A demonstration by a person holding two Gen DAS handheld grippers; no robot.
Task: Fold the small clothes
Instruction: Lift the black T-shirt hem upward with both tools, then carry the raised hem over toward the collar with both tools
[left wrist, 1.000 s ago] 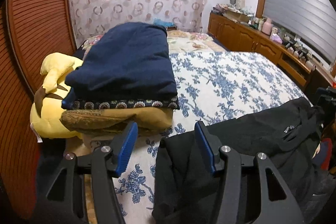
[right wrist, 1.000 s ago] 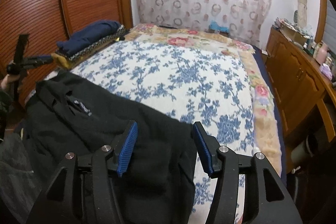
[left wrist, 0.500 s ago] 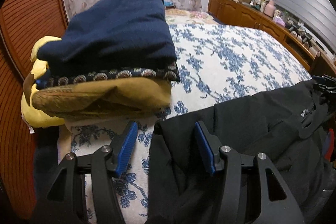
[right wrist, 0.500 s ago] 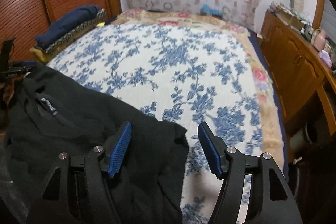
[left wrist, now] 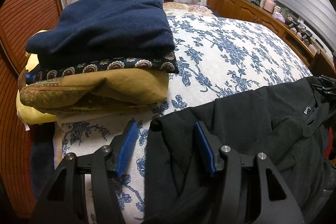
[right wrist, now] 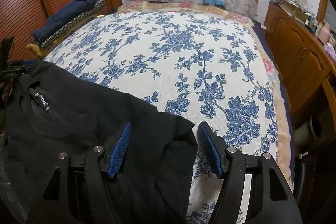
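The left gripper (left wrist: 164, 135) stands part open over one corner of the black garment (left wrist: 252, 129), its ribbed blue pads (left wrist: 128, 148) clear of the cloth. The right gripper (right wrist: 164, 135), whose jaws have just been opening, gapes over the opposite corner with nothing pinched. The soft, matte, rumpled garment lies on the bed's near edge, on a coarse-woven blue-flowered bedspread (right wrist: 178, 51), with a folded stack (left wrist: 100, 51) of navy, patterned and mustard cloth nearby.
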